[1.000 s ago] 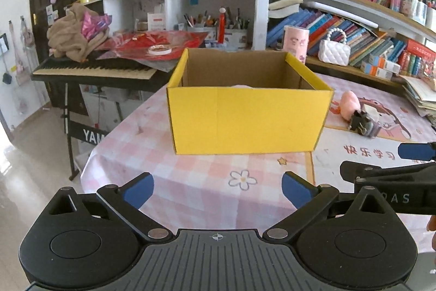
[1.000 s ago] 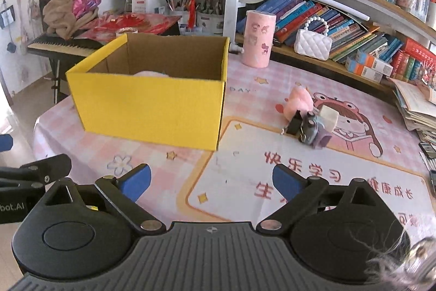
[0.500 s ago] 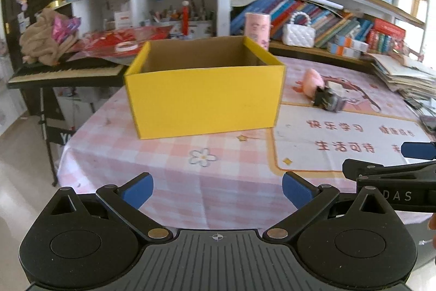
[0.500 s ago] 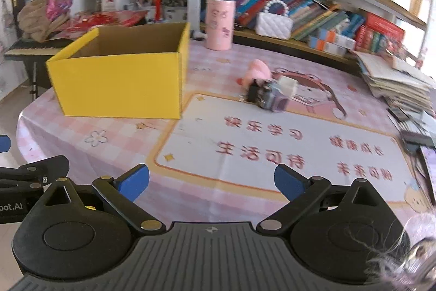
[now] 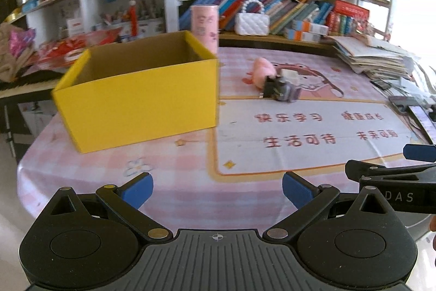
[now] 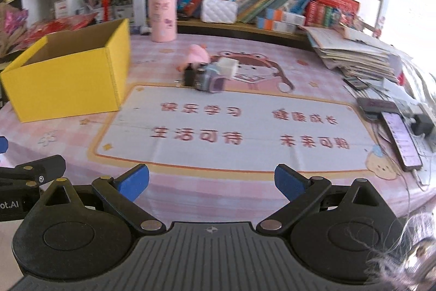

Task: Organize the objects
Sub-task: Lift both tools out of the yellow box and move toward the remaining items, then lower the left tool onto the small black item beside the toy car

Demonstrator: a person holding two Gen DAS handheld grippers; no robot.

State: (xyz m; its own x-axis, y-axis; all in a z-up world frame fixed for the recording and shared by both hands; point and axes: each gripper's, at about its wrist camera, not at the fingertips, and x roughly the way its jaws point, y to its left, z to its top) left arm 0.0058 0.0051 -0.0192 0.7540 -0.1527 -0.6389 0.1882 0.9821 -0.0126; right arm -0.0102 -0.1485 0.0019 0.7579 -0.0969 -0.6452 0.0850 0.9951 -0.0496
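Note:
An open yellow cardboard box (image 5: 139, 92) stands on the pink checked table, left of centre; it also shows in the right wrist view (image 6: 68, 78). A small heap of objects lies to its right: a pink soft toy (image 5: 263, 70), a black and grey gadget (image 5: 280, 90) and a white block (image 6: 228, 67). The toy (image 6: 198, 53) and the gadget (image 6: 205, 78) also show in the right wrist view. My left gripper (image 5: 218, 190) is open and empty near the table's front edge. My right gripper (image 6: 212, 182) is open and empty beside it.
A pink cylinder cup (image 6: 162, 17) stands behind the box. A stack of papers (image 6: 351, 53) and a phone with cables (image 6: 400, 138) lie at the right edge. Bookshelves (image 5: 286, 4) run along the back. A printed mat (image 6: 223, 127) covers the table's middle.
Both views have swung to the right: the box has shifted left in frame and the heap of objects, papers and phone have come into view. Both grippers stay open.

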